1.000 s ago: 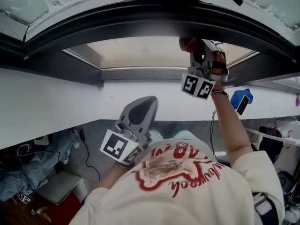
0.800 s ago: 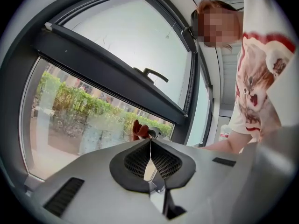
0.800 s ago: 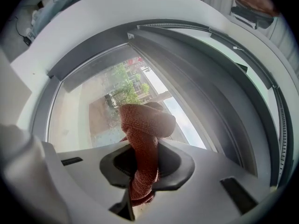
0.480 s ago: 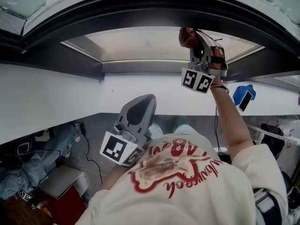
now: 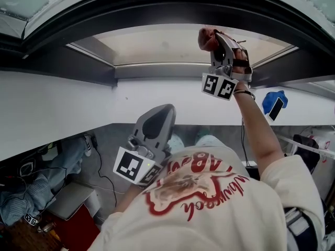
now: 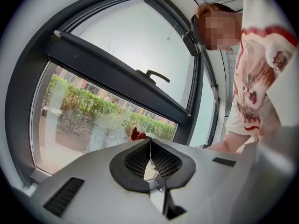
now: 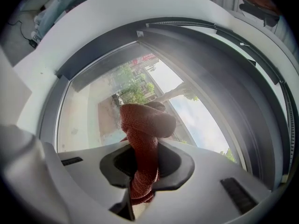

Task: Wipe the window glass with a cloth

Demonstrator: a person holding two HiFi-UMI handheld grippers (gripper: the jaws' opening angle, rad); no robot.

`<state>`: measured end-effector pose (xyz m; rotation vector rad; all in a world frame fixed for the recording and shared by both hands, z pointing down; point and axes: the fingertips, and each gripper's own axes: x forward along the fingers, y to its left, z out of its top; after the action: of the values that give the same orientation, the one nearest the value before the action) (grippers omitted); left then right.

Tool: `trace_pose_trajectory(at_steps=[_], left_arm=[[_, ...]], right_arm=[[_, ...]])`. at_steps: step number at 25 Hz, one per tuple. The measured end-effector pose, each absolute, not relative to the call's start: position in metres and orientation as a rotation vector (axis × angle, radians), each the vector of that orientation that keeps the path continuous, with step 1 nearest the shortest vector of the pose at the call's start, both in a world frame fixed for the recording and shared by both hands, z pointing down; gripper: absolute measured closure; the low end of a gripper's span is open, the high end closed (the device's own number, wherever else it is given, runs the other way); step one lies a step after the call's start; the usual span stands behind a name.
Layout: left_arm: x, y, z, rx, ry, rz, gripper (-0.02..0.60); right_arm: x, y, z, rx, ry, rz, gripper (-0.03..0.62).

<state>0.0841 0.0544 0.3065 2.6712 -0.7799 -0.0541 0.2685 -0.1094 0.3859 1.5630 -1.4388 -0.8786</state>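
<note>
We are reaching the right gripper up, pinching the red cloth at the window glass inside the dark frame. Our left gripper is hanging low, tongs pressed together.

1. The right arm is reaching up and away from the body, with the elbow nearly straight and the forearm bare.
2. The right hand is gripping the handle of the right gripper, whose marker cube is facing the head camera.
3. The right gripper's fingers are clamping a red cloth, which is bunching out past their tips.
4. The left gripper is hanging low in front of the chest, pointing upward, well below the right gripper.
5. Its fingers are pressing together with nothing between them.
6. The left forearm is showing only partly, just beneath that gripper's marker cube.
</note>
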Motion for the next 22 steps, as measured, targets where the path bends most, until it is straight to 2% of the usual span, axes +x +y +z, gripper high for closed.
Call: trace_pose_trajectory(at_steps=[22], left_arm=[[0.094,0.053,0.317,2.662,-0.766,-0.002,0.56]], right_arm=[[0.263,-0.113,0.453,1.416,-1.483,-0.785,0.525]])
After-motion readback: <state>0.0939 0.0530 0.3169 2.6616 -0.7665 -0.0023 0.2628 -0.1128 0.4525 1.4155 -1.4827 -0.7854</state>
